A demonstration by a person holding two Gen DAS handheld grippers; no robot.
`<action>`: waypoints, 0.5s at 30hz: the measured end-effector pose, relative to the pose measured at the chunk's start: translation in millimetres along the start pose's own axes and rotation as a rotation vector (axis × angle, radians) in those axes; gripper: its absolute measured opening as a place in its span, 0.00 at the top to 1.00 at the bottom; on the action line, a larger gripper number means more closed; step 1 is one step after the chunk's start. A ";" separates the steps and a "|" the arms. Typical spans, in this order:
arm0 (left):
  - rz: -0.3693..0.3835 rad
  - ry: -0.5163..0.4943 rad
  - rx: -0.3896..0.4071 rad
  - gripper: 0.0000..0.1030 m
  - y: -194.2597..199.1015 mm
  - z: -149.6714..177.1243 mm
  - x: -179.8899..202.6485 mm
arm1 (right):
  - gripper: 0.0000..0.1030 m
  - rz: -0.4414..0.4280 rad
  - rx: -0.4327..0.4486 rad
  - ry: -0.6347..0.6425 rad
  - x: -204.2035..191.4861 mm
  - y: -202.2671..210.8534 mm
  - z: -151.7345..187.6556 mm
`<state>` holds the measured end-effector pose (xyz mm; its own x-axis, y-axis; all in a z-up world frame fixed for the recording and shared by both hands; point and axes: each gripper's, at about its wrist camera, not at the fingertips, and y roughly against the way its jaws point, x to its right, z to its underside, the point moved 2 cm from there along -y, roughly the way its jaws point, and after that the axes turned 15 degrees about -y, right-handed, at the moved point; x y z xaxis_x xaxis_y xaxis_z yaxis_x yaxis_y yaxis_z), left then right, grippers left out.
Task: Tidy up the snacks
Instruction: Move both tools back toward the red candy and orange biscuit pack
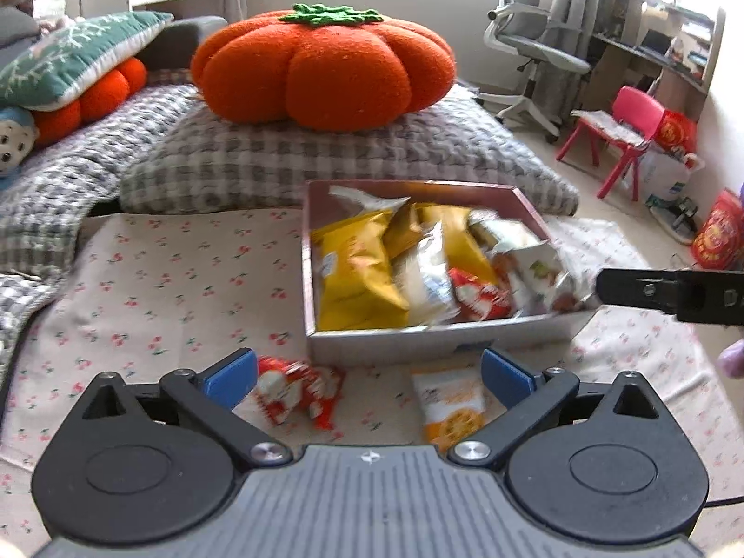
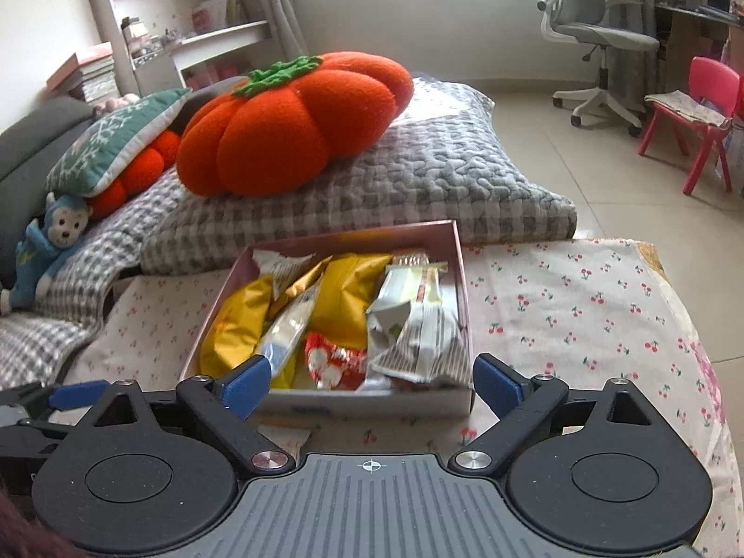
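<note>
Snacks [image 1: 358,274] within box [image 1: 418,339] walls, cloth [image 1: 162,279] around

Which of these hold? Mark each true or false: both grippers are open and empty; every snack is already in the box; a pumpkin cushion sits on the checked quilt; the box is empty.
1. Both the left gripper and right gripper are open and empty. True.
2. Every snack is in the box. False: a red-and-white packet and an orange-and-white packet lie on the cherry-print cloth in front of it.
3. A pumpkin cushion sits on the checked quilt. True.
4. The box is empty. False: it holds several packets.
</note>
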<state>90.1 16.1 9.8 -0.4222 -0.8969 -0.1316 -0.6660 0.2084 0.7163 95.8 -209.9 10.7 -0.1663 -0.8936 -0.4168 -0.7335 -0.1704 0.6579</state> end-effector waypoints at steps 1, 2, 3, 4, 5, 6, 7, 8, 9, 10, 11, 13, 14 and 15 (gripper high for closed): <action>-0.016 -0.012 -0.002 0.01 -1.0 3.5 -0.5 | 0.06 0.000 0.001 0.001 1.2 0.0 4.1; -0.029 -0.031 -0.004 0.01 -2.3 6.9 -0.9 | 0.06 0.002 -0.001 0.003 2.0 -0.6 8.6; -0.037 -0.052 -0.005 0.01 -2.2 9.6 -0.7 | 0.06 0.012 0.005 0.007 2.1 -0.9 12.7; -0.043 -0.078 -0.003 0.01 -4.2 12.4 -1.1 | 0.06 0.028 0.021 0.011 1.7 0.3 16.0; -0.045 -0.096 0.000 0.01 -6.1 15.1 -2.0 | 0.06 0.046 0.043 0.016 0.5 1.8 19.2; -0.047 -0.111 0.000 0.01 -7.9 19.0 -2.7 | 0.06 0.054 0.059 0.022 -0.9 2.3 22.4; -0.054 -0.118 -0.006 0.01 -11.0 24.4 -4.3 | 0.06 0.055 0.069 0.033 -2.9 2.2 25.7; -0.059 -0.119 -0.014 0.01 -13.9 28.1 -5.8 | 0.06 0.056 0.074 0.044 -4.6 1.7 29.3; -0.061 -0.116 -0.023 0.01 -17.5 31.7 -8.0 | 0.06 0.059 0.077 0.055 -5.6 0.3 32.4; -0.063 -0.109 -0.028 0.01 -17.5 35.2 -9.5 | 0.06 0.061 0.078 0.068 -7.3 -1.1 36.1; -0.062 -0.094 -0.029 0.01 -20.0 37.9 -12.4 | 0.06 0.062 0.073 0.081 -9.1 -3.2 40.3; -0.059 -0.066 -0.022 0.01 -22.2 42.9 -16.7 | 0.05 0.057 0.056 0.093 -11.4 -6.3 46.8; -0.057 -0.055 -0.010 0.01 -23.5 45.2 -19.3 | 0.05 0.051 0.043 0.097 -12.1 -9.2 50.2; -0.057 -0.049 0.001 0.01 -23.7 48.1 -20.6 | 0.05 0.047 0.034 0.101 -13.0 -11.5 53.5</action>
<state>85.0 48.3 -37.4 -0.4131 -0.8873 -0.2051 -0.6902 0.1581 0.7061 71.1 -174.0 -25.0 -0.1346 -0.9380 -0.3195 -0.7488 -0.1149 0.6528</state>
